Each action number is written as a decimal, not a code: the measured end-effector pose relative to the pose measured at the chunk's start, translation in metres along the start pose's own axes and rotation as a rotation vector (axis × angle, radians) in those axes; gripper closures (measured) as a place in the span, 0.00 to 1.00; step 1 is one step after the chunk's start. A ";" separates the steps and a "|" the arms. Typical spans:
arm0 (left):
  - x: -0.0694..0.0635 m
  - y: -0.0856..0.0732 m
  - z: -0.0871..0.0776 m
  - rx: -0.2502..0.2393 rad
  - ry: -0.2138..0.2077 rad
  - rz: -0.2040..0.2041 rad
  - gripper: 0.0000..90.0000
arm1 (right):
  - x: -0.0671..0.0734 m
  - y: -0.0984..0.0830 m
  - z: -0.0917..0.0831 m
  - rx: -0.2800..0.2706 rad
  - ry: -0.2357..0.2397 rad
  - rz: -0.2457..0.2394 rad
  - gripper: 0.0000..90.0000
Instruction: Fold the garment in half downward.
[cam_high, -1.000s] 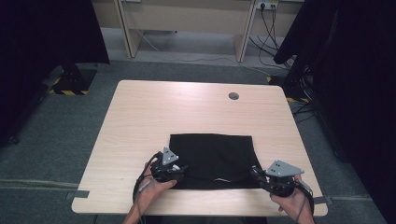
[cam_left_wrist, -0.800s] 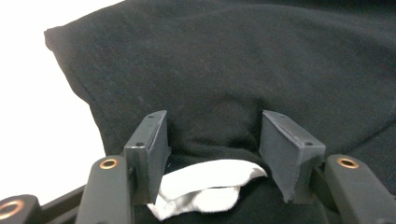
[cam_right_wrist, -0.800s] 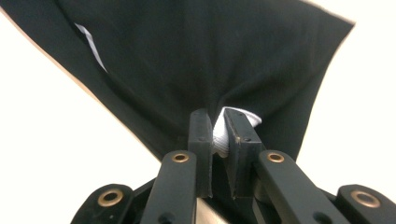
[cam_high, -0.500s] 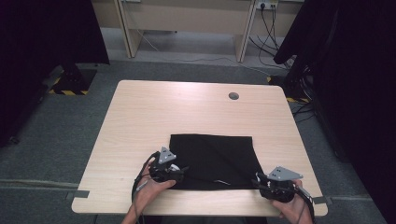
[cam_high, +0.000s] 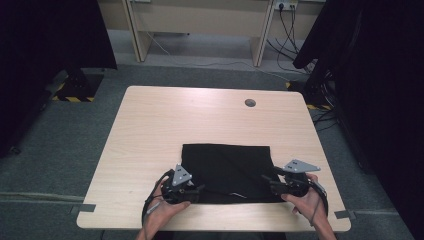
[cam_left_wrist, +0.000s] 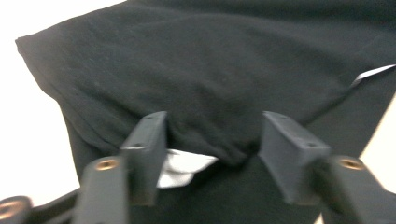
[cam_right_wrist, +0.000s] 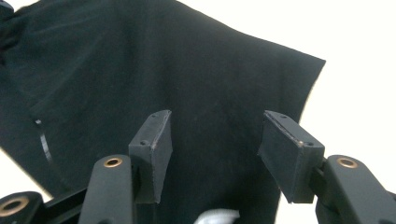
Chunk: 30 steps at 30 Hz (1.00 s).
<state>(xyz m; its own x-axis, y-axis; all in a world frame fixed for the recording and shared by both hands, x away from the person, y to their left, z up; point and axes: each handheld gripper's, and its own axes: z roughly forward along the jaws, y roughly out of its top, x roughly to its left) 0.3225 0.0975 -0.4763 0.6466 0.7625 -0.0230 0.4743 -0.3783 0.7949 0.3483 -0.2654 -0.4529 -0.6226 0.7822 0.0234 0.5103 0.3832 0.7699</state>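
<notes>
Seen from high up: a black cloth (cam_high: 227, 172) lying flat on the near half of the table (cam_high: 165, 125), by the front edge. Left gripper (cam_high: 192, 190) at the cloth's near left corner, right gripper (cam_high: 270, 184) at its near right edge, each held in 1 hand. Along the left gripper (cam_left_wrist: 212, 149): 2 jaws standing apart, just been closing some, with a raised fold of cloth (cam_left_wrist: 201, 79) bunched up between them and a bit of white tag (cam_left_wrist: 184, 165) under the fold; hard to tell if the pads pinch it. Along the right gripper (cam_right_wrist: 212, 149): 2 jaws let go and wide apart, just been opening, nothing gripped, flat cloth (cam_right_wrist: 187, 79) under them, its corner reaching up to the right.
</notes>
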 end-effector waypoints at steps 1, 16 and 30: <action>0.000 0.000 0.002 0.003 0.007 0.011 0.56 | 0.000 0.001 0.005 0.009 0.005 -0.003 0.49; 0.002 0.016 -0.036 -0.100 -0.097 -0.009 0.92 | 0.002 -0.006 0.027 0.066 -0.026 -0.012 0.51; -0.012 -0.021 -0.025 -0.006 -0.081 -0.010 0.79 | 0.003 -0.006 0.026 0.071 -0.038 -0.007 0.49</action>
<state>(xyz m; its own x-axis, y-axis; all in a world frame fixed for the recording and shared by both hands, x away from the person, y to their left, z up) 0.2896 0.1093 -0.4775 0.6884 0.7209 -0.0796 0.4776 -0.3679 0.7979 0.3589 -0.2523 -0.4736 -0.6041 0.7969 -0.0076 0.5477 0.4220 0.7225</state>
